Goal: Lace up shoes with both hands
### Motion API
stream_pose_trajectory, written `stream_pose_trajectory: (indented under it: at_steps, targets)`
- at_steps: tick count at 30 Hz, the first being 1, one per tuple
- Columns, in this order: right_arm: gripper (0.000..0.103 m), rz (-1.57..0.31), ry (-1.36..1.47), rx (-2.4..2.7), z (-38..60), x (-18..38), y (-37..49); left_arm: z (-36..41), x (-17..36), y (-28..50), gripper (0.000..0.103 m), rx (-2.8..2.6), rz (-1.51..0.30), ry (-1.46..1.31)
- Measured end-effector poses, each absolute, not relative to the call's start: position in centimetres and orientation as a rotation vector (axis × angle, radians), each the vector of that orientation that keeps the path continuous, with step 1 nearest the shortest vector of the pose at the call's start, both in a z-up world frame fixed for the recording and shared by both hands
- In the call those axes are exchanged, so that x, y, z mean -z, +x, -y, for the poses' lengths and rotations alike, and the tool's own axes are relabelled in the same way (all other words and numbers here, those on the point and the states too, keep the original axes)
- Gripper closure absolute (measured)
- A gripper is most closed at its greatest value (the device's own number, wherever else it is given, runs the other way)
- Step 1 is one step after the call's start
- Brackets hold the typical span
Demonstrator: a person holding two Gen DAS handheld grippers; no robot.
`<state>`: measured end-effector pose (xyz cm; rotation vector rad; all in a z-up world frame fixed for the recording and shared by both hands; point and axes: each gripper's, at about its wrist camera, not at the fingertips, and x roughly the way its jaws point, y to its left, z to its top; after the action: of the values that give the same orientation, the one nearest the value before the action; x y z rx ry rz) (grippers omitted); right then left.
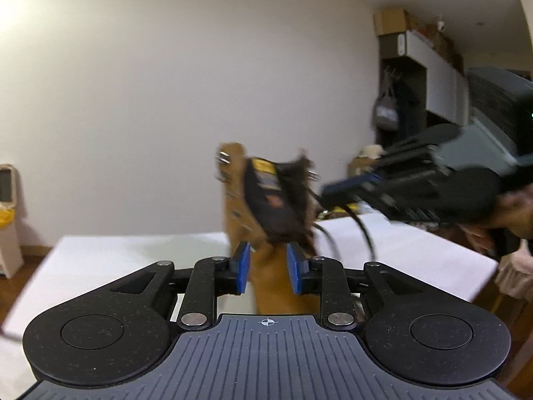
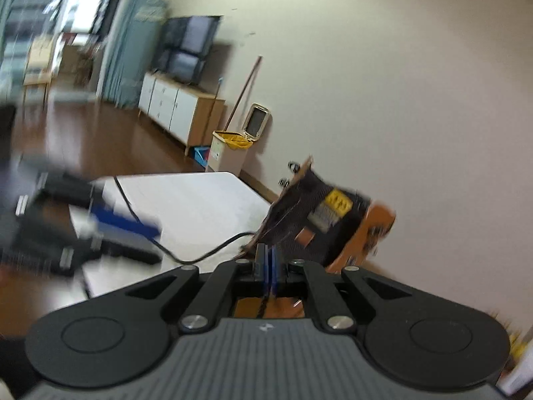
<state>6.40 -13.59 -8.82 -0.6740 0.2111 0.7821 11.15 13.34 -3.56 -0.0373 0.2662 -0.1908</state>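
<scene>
Here, white table point(image 2: 200, 200), cream wall point(image 1: 166, 83), left fingers point(image 1: 268, 268) apart, right fingers point(image 2: 268, 266) pinching lace point(image 2: 206, 255).

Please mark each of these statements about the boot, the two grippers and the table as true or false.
1. The boot is tan and has a black tongue. True.
2. The left gripper is closed tight. False: its blue pads stand apart, and the boot's tan leather shows between them.
3. The pads of the right gripper are pressed together. True; a thin dark strand, probably the lace, seems to run between them.
4. The shoe's string is white. False: the lace is black.
5. The table has a white top. True.
</scene>
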Motion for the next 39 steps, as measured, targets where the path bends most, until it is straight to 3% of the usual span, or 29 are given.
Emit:
stream_pose_trajectory:
  at_steps: [16,26,33,37,39]
  targets:
    - [0.1,-0.072,-1.224,-0.825,9.8,12.1,7.0,-17.9,0.7,22.4,0.073,0.292,-0.446,-0.133]
    - [0.1,0.017,-1.465,-0.85,9.7,13.6,7.3,-19.0,1.8,22.3,0.071,0.355,-0.458,-0.145]
    - [0.1,0.103,-1.465,-0.851,11.5,13.8,3.7,-17.8,1.8,21.4,0.075,0.551,-0.507,-0.004]
    - [0.1,0.127,-1.497,-0.865,12.2,14.2,1.9,-18.5,1.5,21.8,0.092,0.638,-0.547,-0.026]
    - [0.1,0.131,-1.501,-0.871,12.1,14.4,1.5,-18.5,1.4,21.7,0.092,0.679,-0.559,-0.021]
